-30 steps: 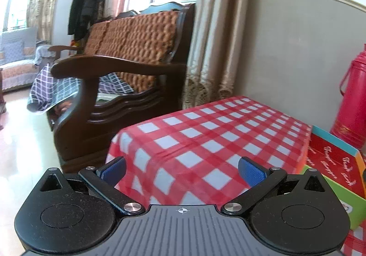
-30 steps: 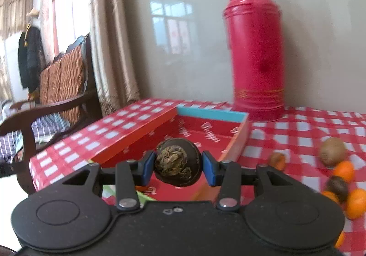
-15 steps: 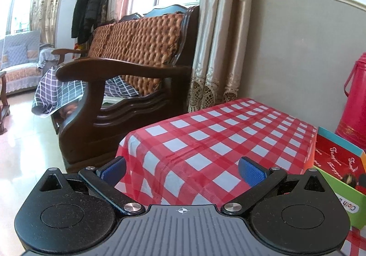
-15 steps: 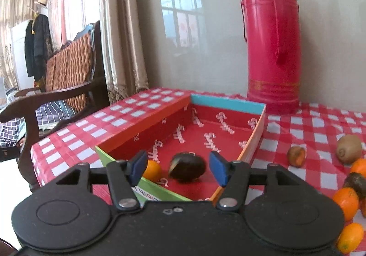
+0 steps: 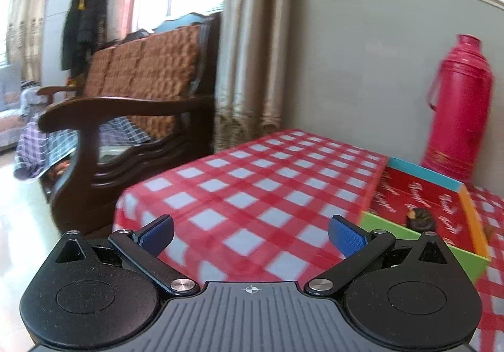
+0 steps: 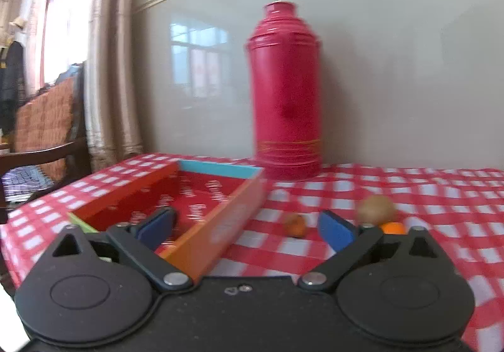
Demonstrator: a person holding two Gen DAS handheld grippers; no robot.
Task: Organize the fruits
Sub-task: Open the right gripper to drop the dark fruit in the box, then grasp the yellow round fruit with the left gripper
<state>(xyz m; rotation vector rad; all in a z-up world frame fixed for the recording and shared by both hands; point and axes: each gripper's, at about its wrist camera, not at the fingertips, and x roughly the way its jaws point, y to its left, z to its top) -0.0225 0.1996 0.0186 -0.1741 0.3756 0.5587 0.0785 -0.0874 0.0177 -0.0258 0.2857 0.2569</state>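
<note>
A shallow box with a red printed floor [image 5: 422,171] [image 6: 233,210] sits on the red checked tablecloth [image 5: 252,182]. A dark wrinkled fruit [image 5: 420,218] lies inside it near the green front wall. My right gripper [image 6: 245,227] hovers over the box's right wall; its jaws are opening and grip nothing. To its right on the cloth lie a small brown fruit [image 6: 295,225], a kiwi [image 6: 376,209] and an orange [image 6: 393,228]. My left gripper [image 5: 251,235] stands open and empty over the cloth, left of the box.
A tall red thermos [image 6: 285,93] [image 5: 460,106] stands against the wall behind the box. A dark wooden bench [image 5: 135,106] with a brown cushion stands past the table's left edge, with curtains behind it.
The right gripper let the dark fruit go into the box, spread its jaws wide and swung right toward the loose fruit. The left gripper turned right, bringing the box and thermos into view.
</note>
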